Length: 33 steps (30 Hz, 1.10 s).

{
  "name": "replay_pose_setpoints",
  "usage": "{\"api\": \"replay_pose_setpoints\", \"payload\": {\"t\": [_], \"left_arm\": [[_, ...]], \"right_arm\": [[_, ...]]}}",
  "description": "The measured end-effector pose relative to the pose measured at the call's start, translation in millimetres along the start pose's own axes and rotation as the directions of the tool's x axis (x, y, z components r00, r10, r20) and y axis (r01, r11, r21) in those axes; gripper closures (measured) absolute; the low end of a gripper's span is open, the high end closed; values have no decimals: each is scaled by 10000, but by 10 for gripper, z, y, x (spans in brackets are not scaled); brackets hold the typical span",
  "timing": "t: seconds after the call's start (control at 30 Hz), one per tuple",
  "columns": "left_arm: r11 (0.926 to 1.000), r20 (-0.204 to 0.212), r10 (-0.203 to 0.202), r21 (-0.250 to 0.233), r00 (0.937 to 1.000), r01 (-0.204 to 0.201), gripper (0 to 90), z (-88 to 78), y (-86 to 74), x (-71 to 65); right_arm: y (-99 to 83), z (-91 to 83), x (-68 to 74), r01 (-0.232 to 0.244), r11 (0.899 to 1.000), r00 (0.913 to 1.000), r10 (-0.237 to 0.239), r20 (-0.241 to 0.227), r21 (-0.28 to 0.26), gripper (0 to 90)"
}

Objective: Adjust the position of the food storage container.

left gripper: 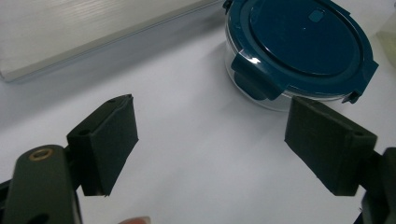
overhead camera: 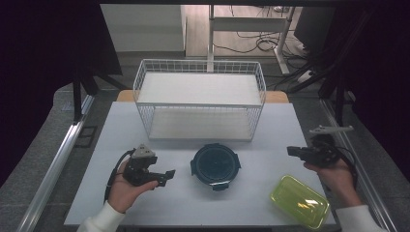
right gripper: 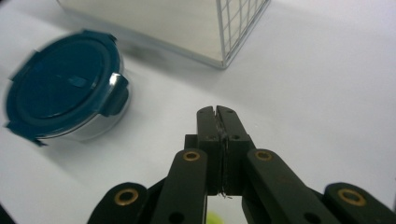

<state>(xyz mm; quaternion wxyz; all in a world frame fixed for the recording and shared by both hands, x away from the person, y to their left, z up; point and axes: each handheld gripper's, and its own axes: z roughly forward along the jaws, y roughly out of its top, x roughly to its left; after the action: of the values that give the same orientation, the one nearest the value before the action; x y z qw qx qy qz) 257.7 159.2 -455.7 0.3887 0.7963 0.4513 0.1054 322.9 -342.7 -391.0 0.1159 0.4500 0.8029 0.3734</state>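
Left gripper [overhead camera: 164, 176], lower left of the high view, jaws wide, empty. Round clear container with dark-blue clip lid [overhead camera: 215, 164] at centre, on the white table [overhead camera: 116, 130]. Right gripper [overhead camera: 293, 151], right edge, pinched closed on nothing. Risk: one-sided push slides the container; smooth wall could slip.

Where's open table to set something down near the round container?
Bare table lies between the left claw and the round container, and between it and the right claw. The wire rack's two shelves are bare too. It is tighter at the front right by the yellow-green box.
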Motion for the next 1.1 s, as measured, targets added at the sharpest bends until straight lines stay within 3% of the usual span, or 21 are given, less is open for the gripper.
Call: {"api": "replay_pose_setpoints", "payload": {"t": [0.2,0.37,0.5,0.67,0.73,0.8,0.87,1.0,1.1], "left_arm": [[10000,22,-13,45,10000,13,170,22,-10,-11],[10000,33,11,60,10000,-11,170,18,-30,-12],[10000,42,8,51,10000,-9,170,13,-47,-11],[10000,57,31,86,10000,-31,170,11,-61,-10],[9999,58,29,103,10000,-30,170,13,-63,-6],[9999,61,29,118,10000,-30,170,21,-66,-5],[9999,48,45,166,10000,-46,170,32,-71,-4],[9997,63,6,230,10000,-7,170,49,-81,-2],[9998,59,10,206,10000,-11,170,45,-83,-8]], "right_arm": [[-227,-277,278,66,9937,9992,-110,-393,-1115,881],[-329,-367,707,532,9868,9961,-632,-614,-1531,880],[-331,-355,1082,1148,9791,9868,-1318,-943,-1678,880],[-295,-250,1439,1586,9705,9719,-1859,-1446,-1817,880],[-297,-192,1583,1908,9602,9656,-2210,-1372,-2041,880],[-293,-116,1756,2433,9476,9528,-2734,-1320,-2070,880],[-283,-46,1845,2695,9406,9446,-3000,-1334,-2065,879],[-262,212,1917,2696,9481,9400,-2971,-1678,-1684,879],[-256,426,1914,2515,9575,9451,-2744,-1776,-1412,879]]}}
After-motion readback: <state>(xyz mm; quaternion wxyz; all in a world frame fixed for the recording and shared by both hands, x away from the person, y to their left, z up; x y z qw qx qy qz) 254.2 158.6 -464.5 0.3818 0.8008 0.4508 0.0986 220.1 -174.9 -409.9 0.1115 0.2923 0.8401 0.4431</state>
